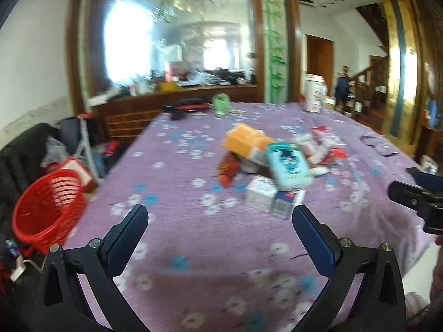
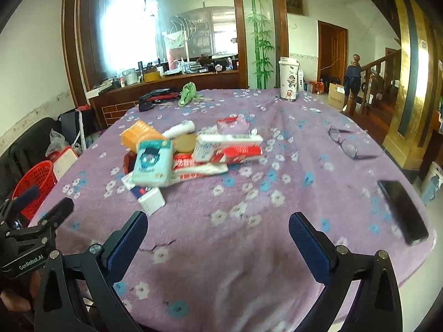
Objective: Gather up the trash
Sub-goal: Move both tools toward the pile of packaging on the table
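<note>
A pile of trash lies mid-table on the purple flowered cloth: a teal tissue pack, an orange box, a small white box, red and white wrappers and a white tube. A red mesh basket stands off the table's left edge. My left gripper is open and empty, short of the pile. My right gripper is open and empty over the near cloth.
Eyeglasses and a black phone lie on the right of the table. A tall white cup, a green cloth and dark items sit at the far edge. A cluttered wooden counter stands behind.
</note>
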`<action>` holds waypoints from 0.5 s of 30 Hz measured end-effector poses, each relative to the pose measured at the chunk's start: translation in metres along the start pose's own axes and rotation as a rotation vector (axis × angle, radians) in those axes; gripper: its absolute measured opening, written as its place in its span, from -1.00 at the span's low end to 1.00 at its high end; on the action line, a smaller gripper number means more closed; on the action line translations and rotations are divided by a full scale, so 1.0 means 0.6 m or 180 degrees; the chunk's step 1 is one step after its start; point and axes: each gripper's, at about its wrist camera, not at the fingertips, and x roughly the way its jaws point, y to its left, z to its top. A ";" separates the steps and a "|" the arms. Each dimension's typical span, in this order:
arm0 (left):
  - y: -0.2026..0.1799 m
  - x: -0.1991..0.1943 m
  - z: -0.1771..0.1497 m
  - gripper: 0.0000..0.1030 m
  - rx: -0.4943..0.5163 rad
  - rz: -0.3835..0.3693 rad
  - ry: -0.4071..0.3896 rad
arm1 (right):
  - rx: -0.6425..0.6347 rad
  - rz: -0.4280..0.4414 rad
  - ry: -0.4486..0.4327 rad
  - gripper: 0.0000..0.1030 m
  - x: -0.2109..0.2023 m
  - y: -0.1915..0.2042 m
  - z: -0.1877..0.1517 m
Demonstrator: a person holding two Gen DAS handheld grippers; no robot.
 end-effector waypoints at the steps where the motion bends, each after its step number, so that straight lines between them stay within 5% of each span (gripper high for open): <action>1: 0.007 -0.001 -0.004 1.00 -0.0004 0.0040 -0.0007 | -0.0016 -0.0026 -0.0005 0.99 0.000 0.001 -0.001; 6: 0.024 -0.011 -0.017 1.00 -0.0029 0.0145 -0.0061 | -0.0214 -0.0382 -0.0247 0.99 -0.019 0.020 -0.005; 15: 0.015 0.003 -0.024 1.00 0.0010 0.0173 0.0024 | -0.0264 -0.0408 -0.0179 0.99 0.003 0.020 -0.005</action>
